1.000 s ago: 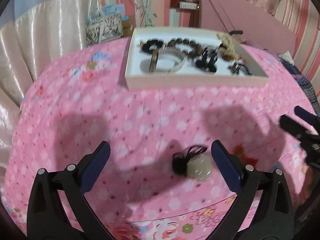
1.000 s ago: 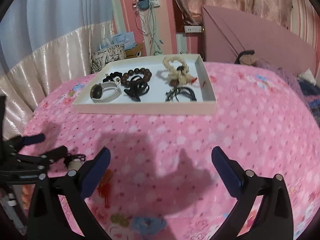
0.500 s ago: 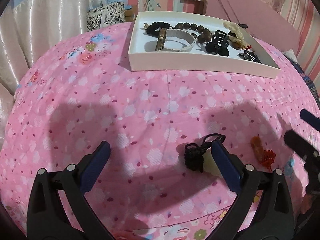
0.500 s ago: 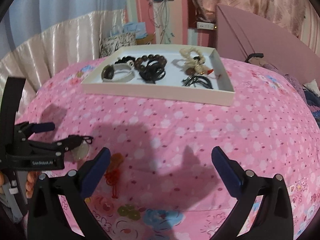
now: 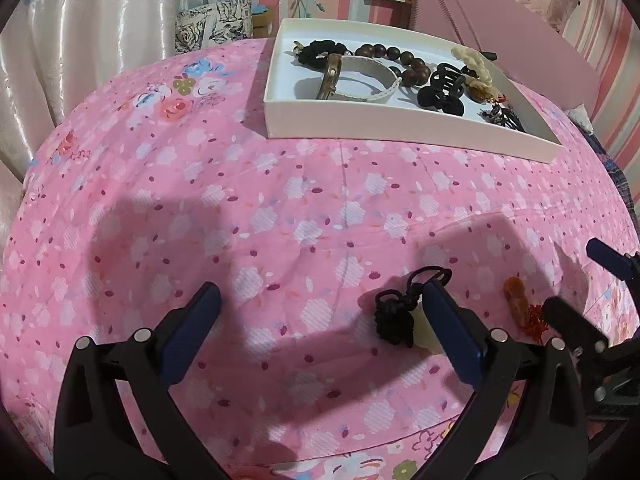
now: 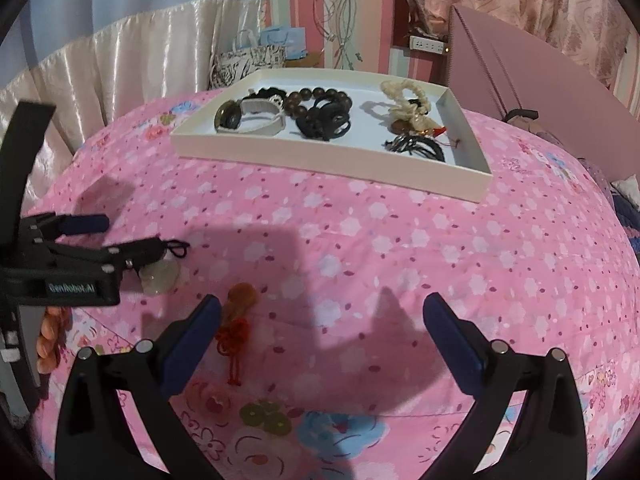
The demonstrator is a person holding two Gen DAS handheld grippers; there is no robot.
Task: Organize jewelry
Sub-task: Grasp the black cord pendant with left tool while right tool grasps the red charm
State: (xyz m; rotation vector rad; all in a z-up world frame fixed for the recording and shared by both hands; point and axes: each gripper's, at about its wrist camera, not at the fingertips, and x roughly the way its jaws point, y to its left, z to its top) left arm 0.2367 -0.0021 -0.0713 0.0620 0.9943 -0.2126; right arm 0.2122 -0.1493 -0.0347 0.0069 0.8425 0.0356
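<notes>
We hover the left gripper [image 5: 320, 320], fingers spread wide, over the black-corded jade pendant [image 5: 394, 320], lying just inside its right finger; right gripper [image 6: 320, 320] also spread, nearer the orange pendant [image 6: 238, 312]

Pink floral bedspread [image 5: 280, 208], satin curtain [image 6: 120, 64], patterned bag [image 6: 248, 60], possibly a power strip [image 6: 428, 44]

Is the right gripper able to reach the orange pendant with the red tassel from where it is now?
Probably yes. The right gripper is open, and the orange pendant lies uncovered on the bedspread just by its left finger. A small shift left should bracket it.
</notes>
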